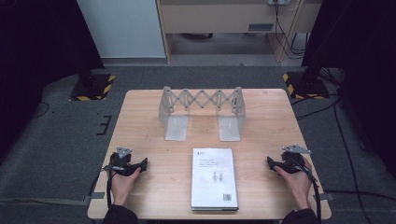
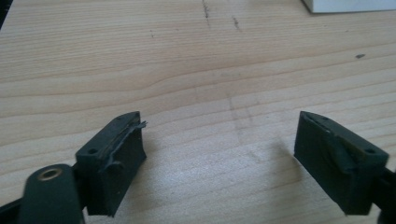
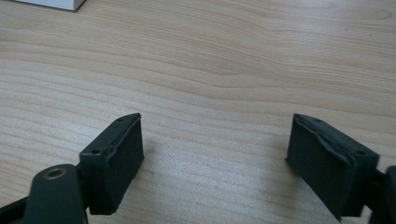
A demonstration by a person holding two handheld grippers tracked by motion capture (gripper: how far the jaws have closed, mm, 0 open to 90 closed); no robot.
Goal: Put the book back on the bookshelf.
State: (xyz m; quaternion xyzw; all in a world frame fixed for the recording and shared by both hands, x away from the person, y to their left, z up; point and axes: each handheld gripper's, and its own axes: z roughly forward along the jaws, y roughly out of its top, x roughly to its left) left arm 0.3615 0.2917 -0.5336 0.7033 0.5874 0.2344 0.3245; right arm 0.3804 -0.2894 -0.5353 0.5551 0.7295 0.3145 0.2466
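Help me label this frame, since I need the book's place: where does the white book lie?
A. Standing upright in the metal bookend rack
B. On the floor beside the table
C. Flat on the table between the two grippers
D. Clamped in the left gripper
C: in the high view the book lies flat on the table, between the left gripper and the right gripper, in front of the rack.

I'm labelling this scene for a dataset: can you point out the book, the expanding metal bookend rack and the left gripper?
book (image 1: pixel 214 177), high view, middle of its white cover.
expanding metal bookend rack (image 1: pixel 202 100), high view, its criss-cross lattice.
left gripper (image 1: pixel 142 164), high view, between its jaw tips.
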